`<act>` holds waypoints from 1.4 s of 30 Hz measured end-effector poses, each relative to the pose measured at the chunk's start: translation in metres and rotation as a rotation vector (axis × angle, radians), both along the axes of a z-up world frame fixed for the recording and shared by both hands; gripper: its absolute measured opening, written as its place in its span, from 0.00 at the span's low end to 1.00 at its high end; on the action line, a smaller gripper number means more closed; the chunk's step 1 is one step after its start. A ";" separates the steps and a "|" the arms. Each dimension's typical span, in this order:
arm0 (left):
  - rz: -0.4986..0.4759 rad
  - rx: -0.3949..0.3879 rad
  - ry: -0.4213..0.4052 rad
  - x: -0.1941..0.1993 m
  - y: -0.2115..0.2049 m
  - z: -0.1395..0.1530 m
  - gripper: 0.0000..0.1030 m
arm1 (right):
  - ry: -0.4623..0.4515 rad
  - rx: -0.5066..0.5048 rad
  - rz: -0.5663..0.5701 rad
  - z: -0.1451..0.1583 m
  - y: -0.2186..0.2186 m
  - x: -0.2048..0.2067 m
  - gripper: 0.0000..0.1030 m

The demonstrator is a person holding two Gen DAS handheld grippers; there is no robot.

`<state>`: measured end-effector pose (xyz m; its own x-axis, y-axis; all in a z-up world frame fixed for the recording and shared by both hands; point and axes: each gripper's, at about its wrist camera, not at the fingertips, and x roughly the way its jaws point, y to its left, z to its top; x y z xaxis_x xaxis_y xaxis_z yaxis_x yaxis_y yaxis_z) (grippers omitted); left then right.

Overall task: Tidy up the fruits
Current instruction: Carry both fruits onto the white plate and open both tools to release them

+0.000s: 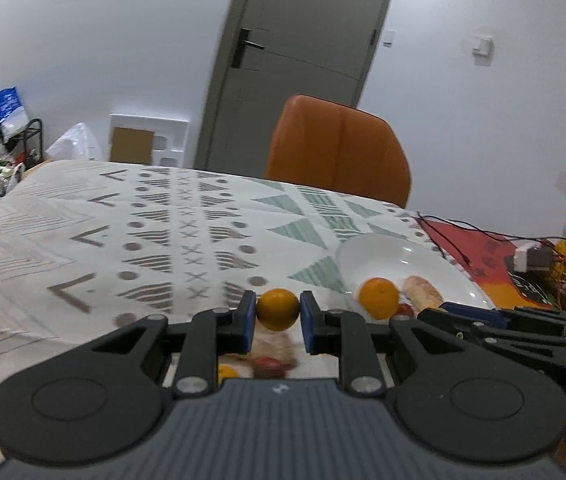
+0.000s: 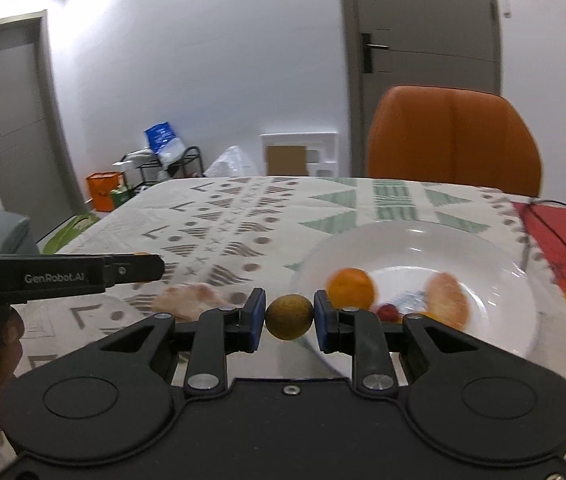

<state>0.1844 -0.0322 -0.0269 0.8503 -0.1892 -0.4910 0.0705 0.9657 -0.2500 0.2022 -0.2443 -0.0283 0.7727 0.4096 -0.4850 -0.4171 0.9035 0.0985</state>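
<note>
Left hand-held gripper point(image 1: 278, 316) clamps a small orange point(image 1: 278, 309); right hand-held gripper point(image 2: 289, 318) clamps a greenish-brown fruit point(image 2: 289, 316) — both near the white plate point(image 2: 503, 264) on the table point(image 1: 83, 216).

Oranges: two, one point(image 1: 278, 309) between fingers, one point(image 2: 351, 288) on plate; brownish-green round fruit point(image 2: 289, 317): one; white plate point(image 2: 515, 300): one; orange chair point(image 2: 453, 140): one; doors: two

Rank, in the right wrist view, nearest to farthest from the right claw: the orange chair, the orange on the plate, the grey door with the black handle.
1. Orange on the white plate, just beyond the right claw, slightly right.
2. Orange chair, across the table, right.
3. Grey door, behind the chair, against the back wall.
</note>
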 end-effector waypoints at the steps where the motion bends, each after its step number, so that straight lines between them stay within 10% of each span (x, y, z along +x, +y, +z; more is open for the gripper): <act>1: -0.008 0.001 0.000 0.001 -0.004 0.000 0.21 | -0.001 0.000 -0.014 -0.001 -0.006 0.000 0.24; 42: -0.152 0.056 0.066 0.047 -0.107 -0.017 0.27 | -0.004 0.113 -0.217 -0.022 -0.102 -0.001 0.35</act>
